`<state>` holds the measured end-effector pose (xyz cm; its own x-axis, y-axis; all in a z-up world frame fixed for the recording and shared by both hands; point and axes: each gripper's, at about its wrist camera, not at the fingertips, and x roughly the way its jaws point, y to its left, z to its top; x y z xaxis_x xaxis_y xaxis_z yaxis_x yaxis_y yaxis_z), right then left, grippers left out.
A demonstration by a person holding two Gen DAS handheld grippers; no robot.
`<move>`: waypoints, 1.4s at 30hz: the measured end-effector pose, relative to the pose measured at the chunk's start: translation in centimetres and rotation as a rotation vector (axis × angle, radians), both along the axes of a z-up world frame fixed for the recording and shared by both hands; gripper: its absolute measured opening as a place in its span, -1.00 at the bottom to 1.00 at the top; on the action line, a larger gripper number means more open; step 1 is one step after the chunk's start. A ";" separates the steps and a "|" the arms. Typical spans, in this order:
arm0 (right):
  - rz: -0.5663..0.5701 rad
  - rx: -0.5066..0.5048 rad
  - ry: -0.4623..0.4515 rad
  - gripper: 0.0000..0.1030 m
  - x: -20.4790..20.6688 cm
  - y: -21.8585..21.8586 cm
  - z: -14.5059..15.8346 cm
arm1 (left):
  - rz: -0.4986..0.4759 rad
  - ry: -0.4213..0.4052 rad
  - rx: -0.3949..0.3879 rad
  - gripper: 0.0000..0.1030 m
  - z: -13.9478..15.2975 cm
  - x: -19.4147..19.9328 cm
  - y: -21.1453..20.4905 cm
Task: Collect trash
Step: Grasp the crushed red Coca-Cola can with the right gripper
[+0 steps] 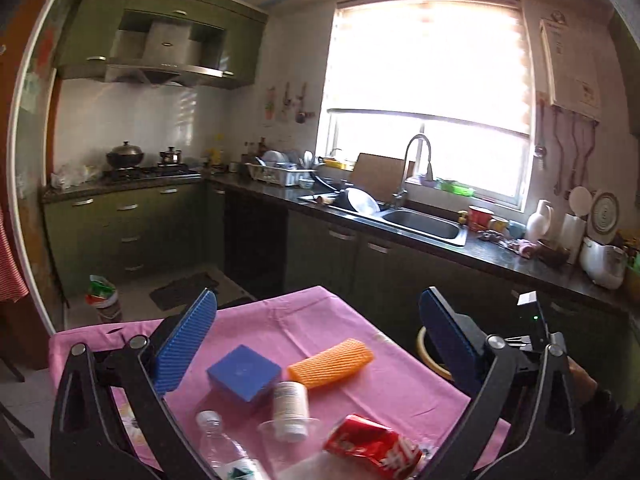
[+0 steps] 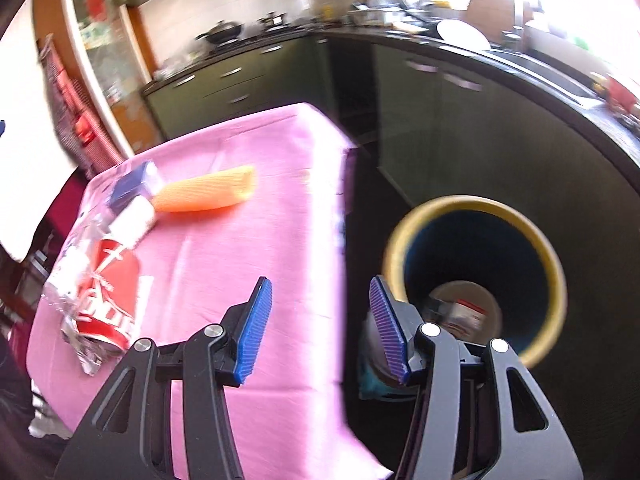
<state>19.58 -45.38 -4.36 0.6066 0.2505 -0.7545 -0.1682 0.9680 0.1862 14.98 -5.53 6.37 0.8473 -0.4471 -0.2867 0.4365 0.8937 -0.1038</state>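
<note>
A pink-clothed table (image 1: 328, 320) holds trash: an orange foam net (image 1: 330, 363), a blue box (image 1: 244, 372), a white bottle (image 1: 290, 406), a clear plastic water bottle (image 1: 224, 452) and a red crushed wrapper (image 1: 372, 444). My left gripper (image 1: 316, 340) is open above them, empty. My right gripper (image 2: 320, 328) is open and empty, over the table's right edge beside a yellow-rimmed bin (image 2: 476, 276) on the floor. A discarded container (image 2: 464, 312) lies inside the bin. The wrapper (image 2: 108, 292), foam net (image 2: 208, 194) and table (image 2: 248, 240) also show in the right wrist view.
Green kitchen cabinets and a dark counter with a sink (image 1: 424, 224) run behind the table. A stove with pots (image 1: 128, 156) is at the back left. A bag (image 1: 102, 296) stands on the floor at left. The bin's rim (image 1: 424, 350) shows beside the table.
</note>
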 end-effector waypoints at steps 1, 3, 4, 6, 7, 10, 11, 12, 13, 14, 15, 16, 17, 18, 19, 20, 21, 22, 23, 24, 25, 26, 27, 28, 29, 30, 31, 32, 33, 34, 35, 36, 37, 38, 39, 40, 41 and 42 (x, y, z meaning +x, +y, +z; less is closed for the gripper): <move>0.040 0.016 0.011 -0.01 0.7 1.5 0.0 | 0.031 -0.004 0.000 0.88 -0.2 0.4 1.7; 0.108 0.043 0.030 -0.01 1.6 4.6 0.3 | 0.082 0.008 0.000 0.88 -1.2 1.6 3.8; 0.137 0.048 0.033 0.00 1.7 6.0 0.6 | 0.108 0.018 -0.001 0.88 -1.8 2.4 4.7; 0.192 0.070 0.034 0.16 1.3 9.0 1.2 | 0.150 0.049 0.004 0.88 -3.1 3.5 5.9; 0.219 0.082 0.031 0.33 1.0 10.3 1.5 | 0.159 0.063 0.003 0.88 -3.6 3.9 6.4; 0.289 0.058 0.035 0.50 -0.4 14.5 2.1 | 0.171 0.112 0.000 0.88 -4.7 4.3 6.7; 0.307 0.044 0.036 0.51 -0.8 15.9 2.1 | 0.166 0.116 -0.001 0.88 -4.8 4.4 6.7; 0.321 0.027 0.038 0.51 -1.2 17.1 2.0 | 0.162 0.116 0.002 0.88 -5.0 4.3 6.7; 0.329 0.005 0.040 0.51 -1.7 18.2 1.8 | 0.161 0.115 0.010 0.88 -5.1 4.3 6.6; 0.332 -0.020 0.046 0.51 -1.8 19.2 1.5 | 0.157 0.112 0.020 0.88 -5.1 4.2 6.3; 0.333 -0.051 0.054 0.51 -1.8 20.2 0.9 | 0.152 0.110 0.030 0.88 -5.3 4.1 6.0; 0.330 -0.072 0.060 0.51 -1.7 20.6 0.4 | 0.149 0.109 0.038 0.88 -5.4 4.0 5.8; 0.320 -0.094 0.069 0.51 -1.6 21.2 -0.3 | 0.145 0.107 0.045 0.88 -5.5 3.9 5.6; 0.307 -0.112 0.080 0.50 -1.4 21.6 -0.9 | 0.140 0.106 0.050 0.88 -5.5 3.9 5.4; 0.290 -0.127 0.091 0.45 -1.4 21.6 -1.5 | 0.134 0.107 0.052 0.88 -5.5 3.8 5.3; 0.277 -0.135 0.097 0.42 -1.4 21.3 -2.0 | 0.131 0.106 0.050 0.88 -5.5 3.7 5.4; 0.269 -0.134 0.105 0.36 -1.3 20.9 -2.5 | 0.128 0.105 0.046 0.88 -5.6 3.5 5.4; 0.259 -0.131 0.112 0.28 -1.2 20.7 -2.8 | 0.125 0.106 0.040 0.88 -5.6 3.5 5.6; 0.250 -0.127 0.117 0.26 -1.1 20.6 -3.1 | 0.122 0.107 0.036 0.88 -5.6 3.5 5.7; 0.243 -0.133 0.120 0.25 -1.0 20.3 -3.3 | 0.121 0.107 0.033 0.88 -5.5 3.4 5.6; 0.242 -0.139 0.120 0.25 -0.9 20.3 -3.5 | 0.120 0.107 0.031 0.88 -5.5 3.4 5.6; 0.243 -0.143 0.120 0.25 -0.9 20.4 -3.6 | 0.120 0.108 0.030 0.88 -5.5 3.4 5.7; 0.246 -0.146 0.122 0.25 -0.9 20.5 -3.7 | 0.120 0.110 0.029 0.88 -5.5 3.4 5.7; 0.249 -0.152 0.122 0.22 -0.8 20.6 -3.7 | 0.118 0.110 0.028 0.88 -5.6 3.4 5.7; 0.252 -0.151 0.121 0.16 -0.8 20.6 -3.8 | 0.116 0.111 0.028 0.88 -5.6 3.4 5.7; 0.251 -0.152 0.122 0.10 -0.7 20.6 -3.8 | 0.116 0.112 0.030 0.88 -5.6 3.5 5.6; 0.252 -0.154 0.121 0.10 -0.6 20.6 -3.8 | 0.116 0.112 0.030 0.88 -5.6 3.5 5.6; 0.254 -0.155 0.122 0.10 -0.6 20.5 -3.8 | 0.115 0.113 0.031 0.88 -5.6 3.5 5.6; 0.255 -0.154 0.123 0.10 -0.6 20.4 -3.8 | 0.113 0.115 0.031 0.88 -5.7 3.5 5.6; 0.257 -0.152 0.126 0.09 -0.6 20.3 -3.8 | 0.111 0.117 0.032 0.88 -5.8 3.6 5.6; 0.260 -0.150 0.128 0.09 -0.5 20.3 -3.8 | 0.110 0.118 0.032 0.88 -5.8 3.6 5.5; 0.260 -0.141 0.128 0.09 -0.6 20.1 -3.7 | 0.109 0.119 0.032 0.88 -5.8 3.6 5.5; 0.261 -0.127 0.130 0.09 -0.6 19.9 -3.7 | 0.107 0.120 0.031 0.88 -5.9 3.6 5.5; 0.264 -0.110 0.136 0.09 -0.6 19.6 -3.6 | 0.106 0.120 0.031 0.88 -5.9 3.6 5.5; 0.264 -0.090 0.143 0.09 -0.7 19.2 -3.5 | 0.105 0.120 0.030 0.88 -5.9 3.6 5.5; 0.262 -0.066 0.147 0.09 -0.8 18.7 -3.3 | 0.105 0.120 0.030 0.88 -5.9 3.6 5.5; 0.258 -0.047 0.148 0.09 -0.9 18.2 -3.0 | 0.105 0.120 0.029 0.88 -5.9 3.6 5.5; 0.253 -0.034 0.147 0.09 -1.0 17.7 -2.7 | 0.103 0.121 0.030 0.88 -5.9 3.6 5.5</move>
<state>18.55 -27.64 -7.05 0.4121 0.3531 -0.8399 -0.3784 0.9049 0.1947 18.61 -0.04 0.45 0.8467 -0.3493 -0.4014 0.3282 0.9366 -0.1229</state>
